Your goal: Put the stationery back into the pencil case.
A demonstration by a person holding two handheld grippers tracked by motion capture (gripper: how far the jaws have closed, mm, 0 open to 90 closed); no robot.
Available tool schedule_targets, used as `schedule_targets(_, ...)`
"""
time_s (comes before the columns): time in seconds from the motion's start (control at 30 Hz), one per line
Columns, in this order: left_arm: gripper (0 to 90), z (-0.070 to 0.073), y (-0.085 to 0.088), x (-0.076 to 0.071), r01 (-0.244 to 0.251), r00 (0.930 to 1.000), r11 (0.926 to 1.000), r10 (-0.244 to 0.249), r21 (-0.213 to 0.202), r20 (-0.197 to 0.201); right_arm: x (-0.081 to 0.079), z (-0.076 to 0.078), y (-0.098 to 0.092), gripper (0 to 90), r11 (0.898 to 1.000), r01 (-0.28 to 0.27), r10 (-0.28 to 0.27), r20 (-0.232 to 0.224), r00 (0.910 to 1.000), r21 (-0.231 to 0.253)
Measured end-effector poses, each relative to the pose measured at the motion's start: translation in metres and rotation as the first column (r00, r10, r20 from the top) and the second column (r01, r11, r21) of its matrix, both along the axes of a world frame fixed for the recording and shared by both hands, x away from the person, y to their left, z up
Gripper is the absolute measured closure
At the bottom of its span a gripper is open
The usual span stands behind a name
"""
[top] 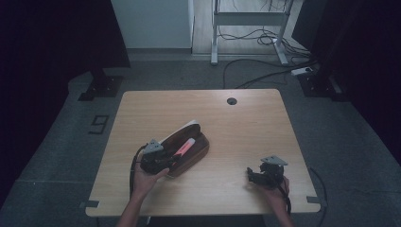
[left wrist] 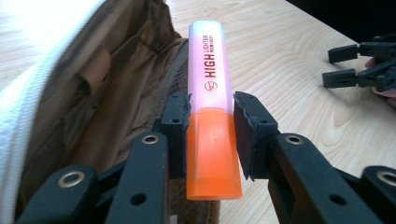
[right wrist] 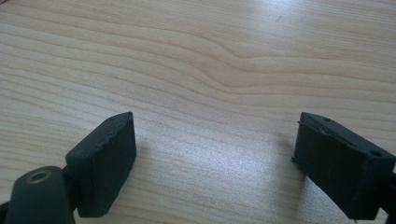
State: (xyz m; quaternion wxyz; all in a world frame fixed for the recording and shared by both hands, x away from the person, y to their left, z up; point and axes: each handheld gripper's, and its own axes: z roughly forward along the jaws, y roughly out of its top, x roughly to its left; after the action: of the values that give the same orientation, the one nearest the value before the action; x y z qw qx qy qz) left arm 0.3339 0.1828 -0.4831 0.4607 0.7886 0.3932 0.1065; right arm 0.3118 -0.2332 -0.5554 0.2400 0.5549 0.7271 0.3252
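Your left gripper is clamped on the orange end of the highlighter, pads either side, so the pen stays level over the open pencil case; in my judgement it is being fed into the mouth. The case lies left of the middle of the table, toward its near edge. Your left hand comes in low from that edge, wrist angled toward the case. Your right gripper rests by the near right corner, jaws wide apart with nothing between them, hand behind it, parked clear of the work.

A wooden table is standing on grey floor, with cables lying beyond its far edge beside a metal frame.
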Motion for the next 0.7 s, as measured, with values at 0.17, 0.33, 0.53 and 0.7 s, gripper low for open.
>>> schedule_targets(0.17, 67.1, -0.001, 0.004, 0.005, -0.015, 0.9999, 0.9999, 0.015, 0.006, -0.004, 0.000, 0.000, 0.000, 12.6, 1.000, 0.001, -0.001, 0.000, 1.0000, 0.000)
schedule_targets(0.33, 67.1, 0.000, 0.004, 0.010, -0.023, 0.9997, 0.9995, 0.023, 0.021, 0.003, 0.002, 0.000, 0.001, 12.7, 1.000, -0.002, 0.002, 0.001, 1.0000, 0.000)
schedule_targets(0.53, 67.0, -0.001, 0.003, 0.016, -0.040, 0.9992, 0.9987, 0.039, 0.031, 0.004, 0.002, 0.000, 0.001, 12.7, 1.000, -0.002, 0.002, 0.001, 1.0000, -0.001)
schedule_targets(0.7, 67.1, -0.005, 0.002, 0.021, -0.058, 0.9983, 0.9963, 0.057, 0.064, 0.003, 0.002, 0.000, 0.001, 12.7, 1.000, -0.002, 0.002, 0.001, 1.0000, 0.000)
